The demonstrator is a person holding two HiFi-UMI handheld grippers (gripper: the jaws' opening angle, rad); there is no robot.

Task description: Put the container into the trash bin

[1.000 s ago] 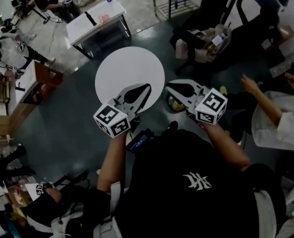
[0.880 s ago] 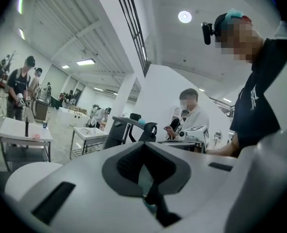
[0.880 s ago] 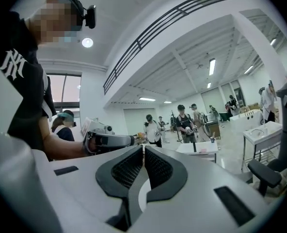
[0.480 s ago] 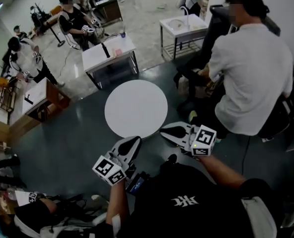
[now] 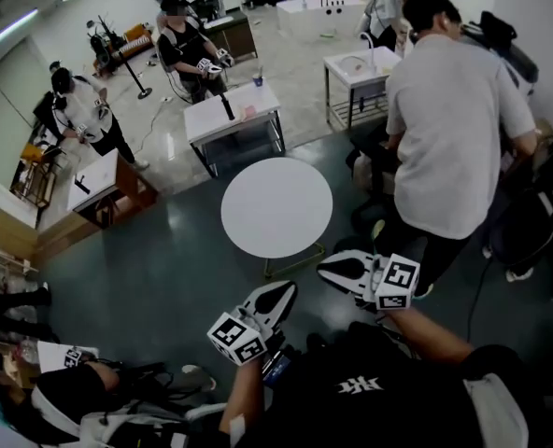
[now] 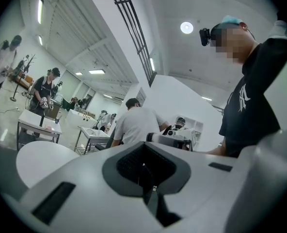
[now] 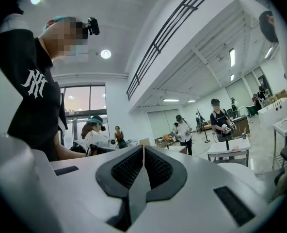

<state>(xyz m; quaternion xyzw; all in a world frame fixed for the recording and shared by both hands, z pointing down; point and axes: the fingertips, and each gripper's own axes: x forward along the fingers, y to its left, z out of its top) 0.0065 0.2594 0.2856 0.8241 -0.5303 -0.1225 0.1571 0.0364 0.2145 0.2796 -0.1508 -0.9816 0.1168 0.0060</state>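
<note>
Round table (image 5: 276,208) beyond closed left tool (image 5: 286,290)

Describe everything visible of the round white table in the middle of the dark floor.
The round white table has a flat, smooth circular top with a matte look, and no object shows on it. Below its near edge a thin pale leg frame shows; the rest of the support is hidden under the top. It stands level on the dark glossy floor. Nothing else visibly touches it. Its top also shows at the lower left of the left gripper view.
</note>
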